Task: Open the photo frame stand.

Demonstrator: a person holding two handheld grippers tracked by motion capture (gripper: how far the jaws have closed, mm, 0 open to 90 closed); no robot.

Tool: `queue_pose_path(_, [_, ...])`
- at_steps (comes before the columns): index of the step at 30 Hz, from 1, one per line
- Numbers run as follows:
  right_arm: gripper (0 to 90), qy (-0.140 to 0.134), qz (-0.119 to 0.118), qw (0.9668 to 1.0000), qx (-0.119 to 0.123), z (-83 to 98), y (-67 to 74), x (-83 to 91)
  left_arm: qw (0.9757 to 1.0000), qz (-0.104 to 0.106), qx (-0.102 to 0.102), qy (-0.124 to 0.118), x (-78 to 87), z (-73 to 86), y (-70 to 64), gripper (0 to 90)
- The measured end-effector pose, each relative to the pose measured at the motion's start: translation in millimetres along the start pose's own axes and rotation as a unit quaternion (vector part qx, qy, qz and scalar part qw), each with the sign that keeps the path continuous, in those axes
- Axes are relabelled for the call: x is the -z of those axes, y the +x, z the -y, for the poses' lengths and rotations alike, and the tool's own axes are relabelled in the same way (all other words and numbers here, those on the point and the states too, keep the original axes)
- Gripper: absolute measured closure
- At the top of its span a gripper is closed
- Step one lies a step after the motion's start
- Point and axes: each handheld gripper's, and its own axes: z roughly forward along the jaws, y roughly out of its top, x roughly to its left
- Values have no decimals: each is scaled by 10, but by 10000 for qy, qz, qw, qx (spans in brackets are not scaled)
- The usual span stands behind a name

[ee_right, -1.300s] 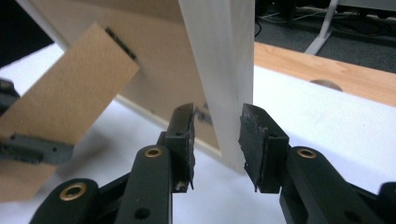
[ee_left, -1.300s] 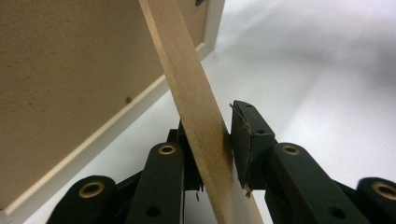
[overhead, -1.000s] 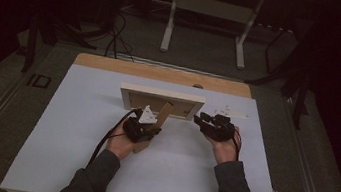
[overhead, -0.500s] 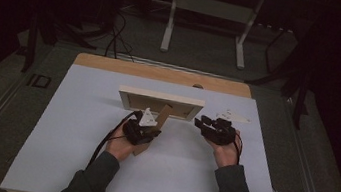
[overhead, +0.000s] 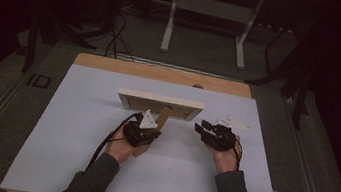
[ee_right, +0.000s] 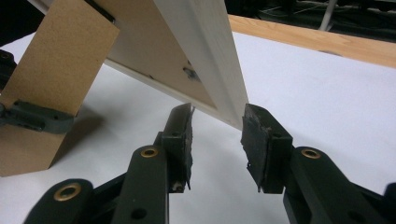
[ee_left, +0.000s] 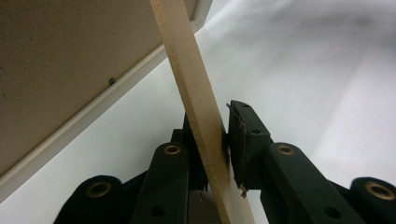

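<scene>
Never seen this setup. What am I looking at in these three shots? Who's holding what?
No robot here: a person holds a two-jaw gripper in each hand at a white table. The high view looks down from above the person's side. The other two pictures come from a camera riding on each gripper, looking along its black jaws.

On the table stands a pale wooden picture frame, its back toward the person, with a brown cardboard prop stand folded out from it.

The left gripper is clamped on that stand, seen edge-on in its own view. The right gripper has its jaws open either side of the frame's corner, not pressing on it.
</scene>
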Motion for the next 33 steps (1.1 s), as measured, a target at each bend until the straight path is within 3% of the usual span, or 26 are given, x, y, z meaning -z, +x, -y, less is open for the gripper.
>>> queue_pose_path(4, [620,80,53,10000,-3,47,-13,-9,10000,5,-12,-15,19,-3,-5,750])
queue_pose_path(8, [610,42,-12,9999,-164,66,-26,11,10000,11,44,-73,73,-4,15,710])
queue_pose_path(15, [600,-25,-15,9999,-169,34,-13,61,9994,105,264,-189,170,23,64,624])
queue_pose_path(26, [595,-47,57,9996,-257,44,-46,84,9959,337,666,-518,383,140,142,600])
queue_pose_path(33, [594,-52,116,9994,-329,51,-71,94,9945,385,801,-553,473,182,190,603])
